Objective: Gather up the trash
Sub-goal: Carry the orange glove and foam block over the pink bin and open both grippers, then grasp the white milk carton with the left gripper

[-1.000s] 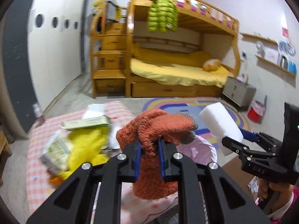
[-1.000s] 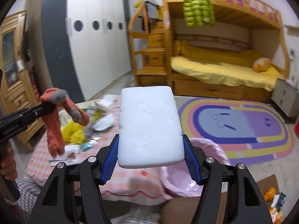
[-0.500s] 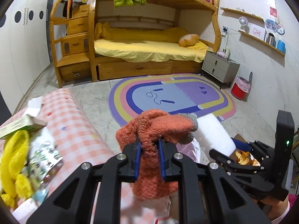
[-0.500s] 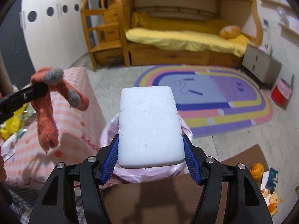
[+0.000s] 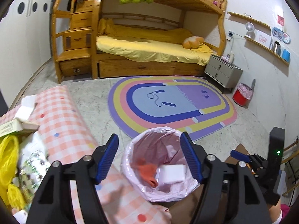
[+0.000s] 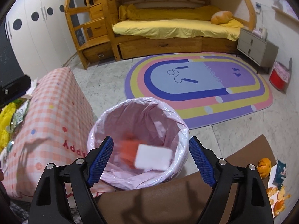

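A trash bin lined with a pink bag [image 5: 130,149] [image 6: 183,130] stands on the floor beside the table. Inside it are the orange knitted glove [image 5: 147,169] [image 6: 129,146] and the white foam block [image 5: 172,172] [image 6: 154,156], blurred in the right wrist view. My left gripper [image 5: 149,158] is open and empty above the bin. My right gripper [image 6: 150,161] is open and empty above the bin; it also shows in the left wrist view [image 5: 248,160] at the right.
The table with a pink checked cloth [image 5: 61,119] [image 6: 54,112] holds a yellow bag [image 5: 9,160], wrappers and boxes at the left. A brown cardboard sheet [image 6: 168,201] lies below the bin. Orange peels [image 6: 263,165] lie at the right. A rug [image 5: 168,102] and bunk bed stand beyond.
Both grippers moved over the bin and opened. The orange glove and the white foam block dropped from them into the pink bag.
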The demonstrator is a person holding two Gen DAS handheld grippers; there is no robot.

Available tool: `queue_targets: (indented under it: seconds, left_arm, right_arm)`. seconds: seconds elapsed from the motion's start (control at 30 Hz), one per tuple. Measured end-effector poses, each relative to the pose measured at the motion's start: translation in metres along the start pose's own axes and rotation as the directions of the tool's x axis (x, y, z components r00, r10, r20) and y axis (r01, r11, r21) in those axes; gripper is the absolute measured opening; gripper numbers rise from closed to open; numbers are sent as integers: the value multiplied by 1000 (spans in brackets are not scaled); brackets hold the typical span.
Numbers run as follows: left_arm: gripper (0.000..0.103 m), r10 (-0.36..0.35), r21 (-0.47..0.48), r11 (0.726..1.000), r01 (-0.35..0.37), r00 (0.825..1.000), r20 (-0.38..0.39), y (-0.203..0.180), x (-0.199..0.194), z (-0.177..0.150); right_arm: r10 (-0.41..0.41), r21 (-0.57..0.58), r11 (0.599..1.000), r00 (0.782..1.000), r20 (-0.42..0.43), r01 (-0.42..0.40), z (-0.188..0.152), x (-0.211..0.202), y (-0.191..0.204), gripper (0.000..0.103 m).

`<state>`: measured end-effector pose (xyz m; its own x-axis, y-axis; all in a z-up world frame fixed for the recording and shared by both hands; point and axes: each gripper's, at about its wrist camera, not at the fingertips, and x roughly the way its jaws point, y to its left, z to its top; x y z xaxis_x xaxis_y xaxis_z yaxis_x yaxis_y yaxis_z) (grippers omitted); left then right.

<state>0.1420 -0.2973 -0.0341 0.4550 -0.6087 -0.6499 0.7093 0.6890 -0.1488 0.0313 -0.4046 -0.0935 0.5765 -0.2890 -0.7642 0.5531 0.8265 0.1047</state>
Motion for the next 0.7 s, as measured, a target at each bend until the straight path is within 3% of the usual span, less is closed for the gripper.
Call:
queue_targets:
  seconds: [0.2, 0.4, 0.6, 0.7]
  left_arm:
    - [69, 72, -23, 997, -71, 997, 22, 22, -43, -7]
    - [78, 179, -26, 984, -178, 980, 89, 51, -107, -19]
    - [85, 291, -111, 954, -278, 948, 127, 111, -165, -41]
    - [85, 364, -180, 923, -339, 922, 130, 149, -186, -53]
  right_arm:
    - [62, -41, 997, 997, 45, -60, 9, -35, 26, 83]
    - [169, -135, 979, 979, 110, -154, 22, -83, 84, 83]
    - [244, -266, 943, 959, 145, -200, 27, -109, 165, 78]
    - [289, -303, 924, 945, 153, -233, 30, -111, 200, 76]
